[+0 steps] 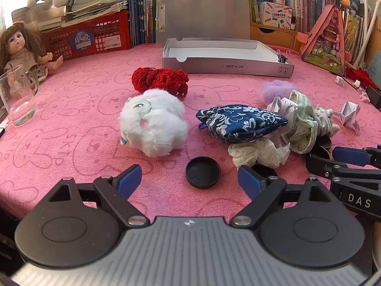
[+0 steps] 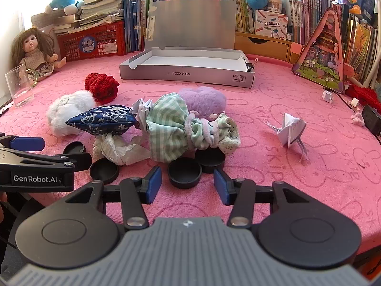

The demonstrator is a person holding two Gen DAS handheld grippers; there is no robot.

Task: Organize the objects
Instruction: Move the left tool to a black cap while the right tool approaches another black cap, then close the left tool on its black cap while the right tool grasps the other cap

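On the pink cloth lie a white plush (image 1: 153, 121), a red crochet piece (image 1: 159, 81), a blue floral pouch (image 1: 240, 121), a green checked cloth bundle (image 2: 176, 128), a purple fluffy ball (image 2: 202, 100) and crumpled tissue (image 2: 119, 151). Several black round caps sit at the near edge. My left gripper (image 1: 189, 179) is open, with one black cap (image 1: 203, 172) just ahead between its tips and untouched. My right gripper (image 2: 187, 184) is open around another black cap (image 2: 184, 175), with gaps on both sides. A third cap (image 2: 210, 159) sits behind it.
An open silver box (image 1: 228, 65) with its lid upright stands at the back centre. A glass mug (image 1: 17, 97) and a doll (image 1: 21, 50) are far left. A folded paper figure (image 2: 291, 131) and a pink triangular case (image 2: 326, 54) are to the right. Books line the back.
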